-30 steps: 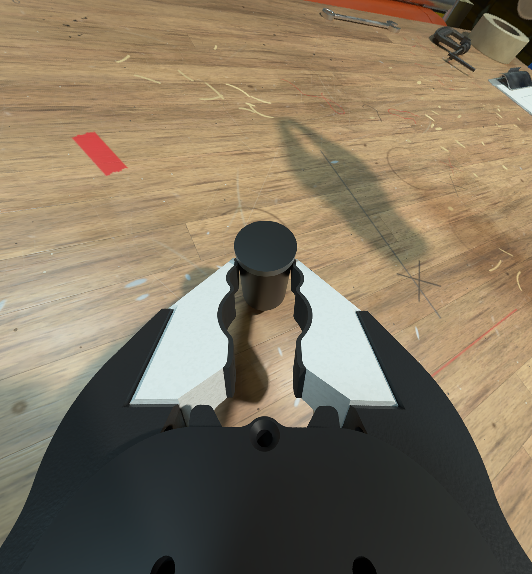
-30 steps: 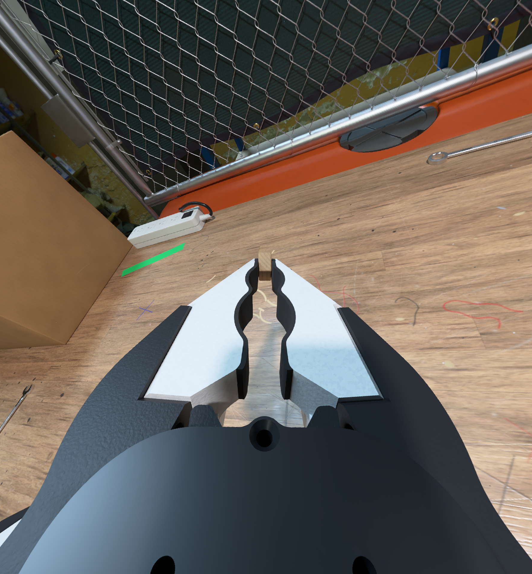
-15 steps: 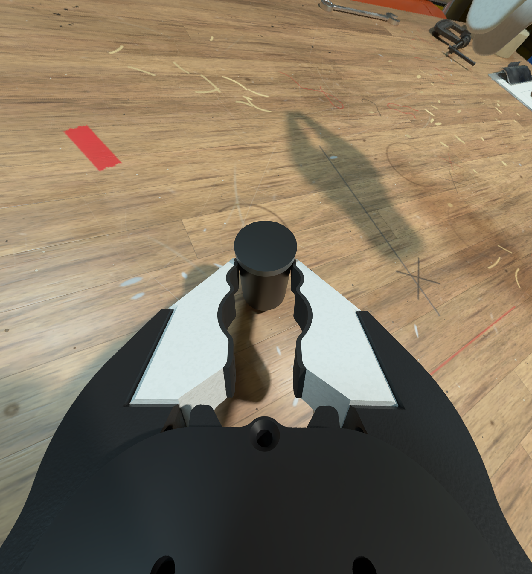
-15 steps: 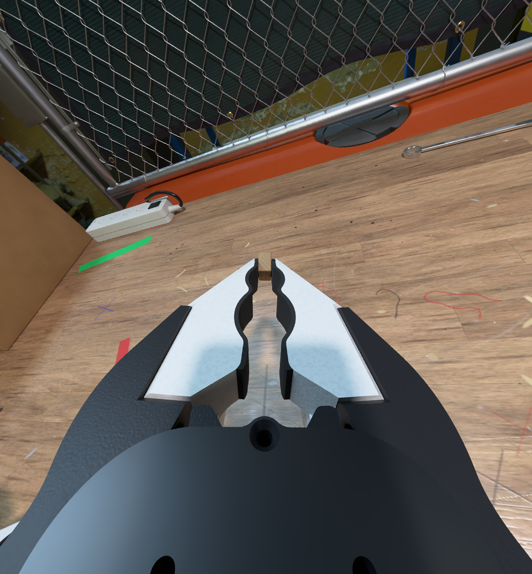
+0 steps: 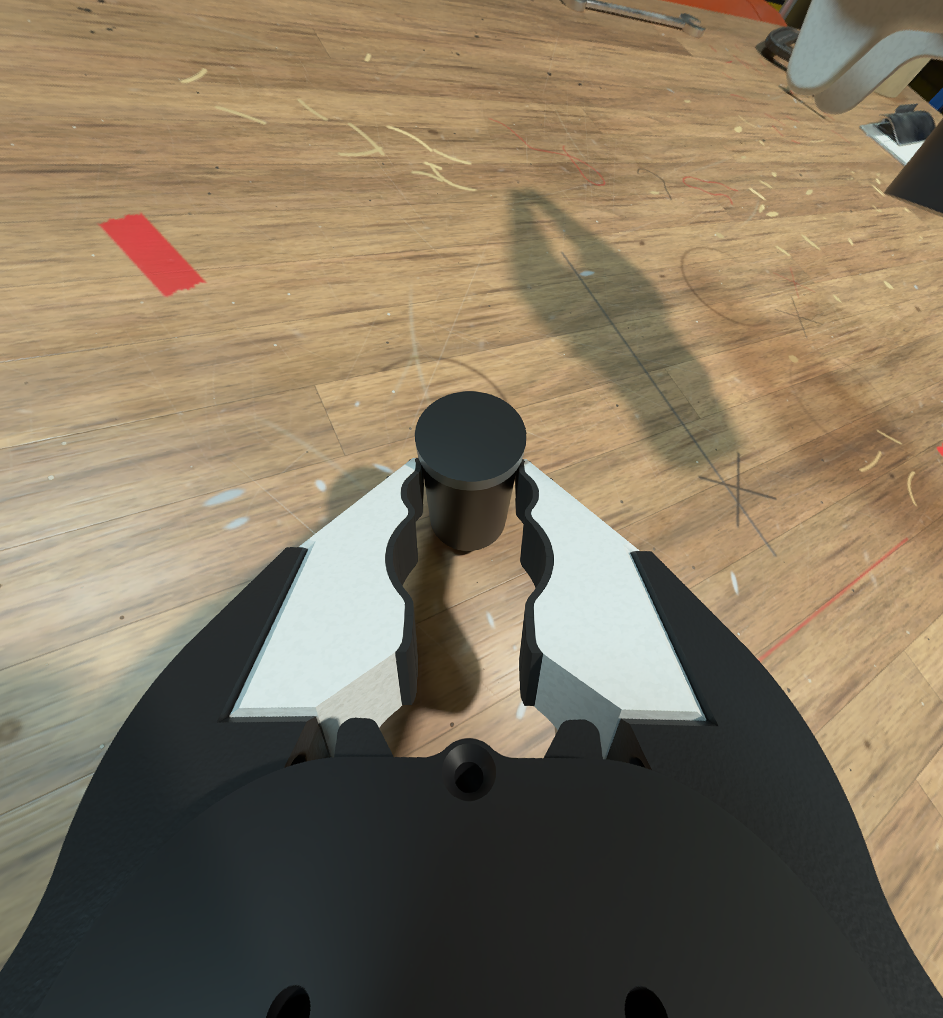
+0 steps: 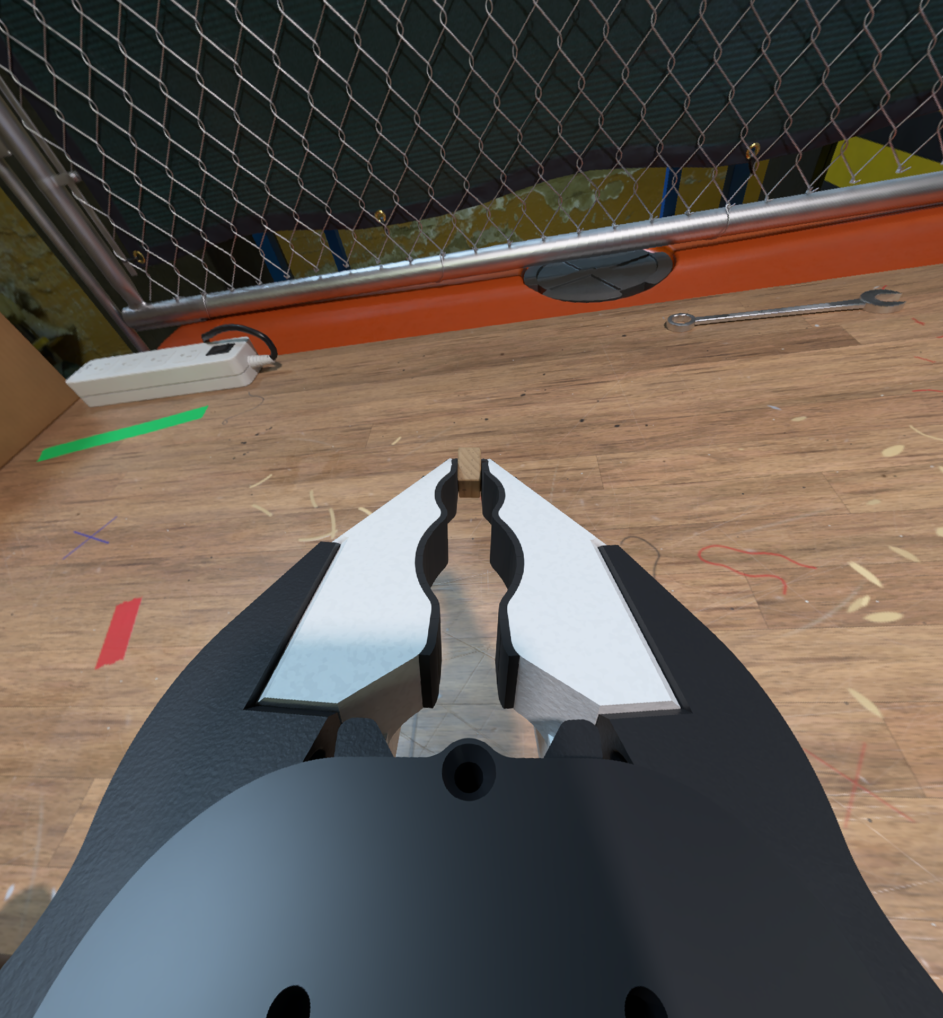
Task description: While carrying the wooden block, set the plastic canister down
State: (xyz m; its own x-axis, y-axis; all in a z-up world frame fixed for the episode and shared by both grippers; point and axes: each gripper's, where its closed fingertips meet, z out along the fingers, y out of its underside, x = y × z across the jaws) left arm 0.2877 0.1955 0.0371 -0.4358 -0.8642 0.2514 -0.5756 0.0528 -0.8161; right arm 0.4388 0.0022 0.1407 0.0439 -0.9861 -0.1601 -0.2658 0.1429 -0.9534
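Black canister (image 5: pixel 469 496) pinched in left tongs (image 5: pixel 469 479), above surface (image 5: pixel 293 330). Right tongs (image 6: pixel 469 476) pinch block (image 6: pixel 469 474) at very tips; could slip if jolted.

The canister (image 5: pixel 469 474) is matte black all over. The block (image 6: pixel 469 471) is pale tan wood. Both grippers, left (image 5: pixel 469 479) and right (image 6: pixel 469 478), have black bodies, white finger plates and black wavy pads. The bench (image 5: pixel 293 330) is brown planked wood flecked with pale shavings, red scribbles and pencil marks. Red tape (image 5: pixel 151 254) and green tape (image 6: pixel 122 433) lie on it. The power strip (image 6: pixel 166 372) is white, the wrench (image 6: pixel 783 311) silver, the rail (image 6: pixel 458 306) orange, the mesh (image 6: pixel 458 110) grey diamonds.
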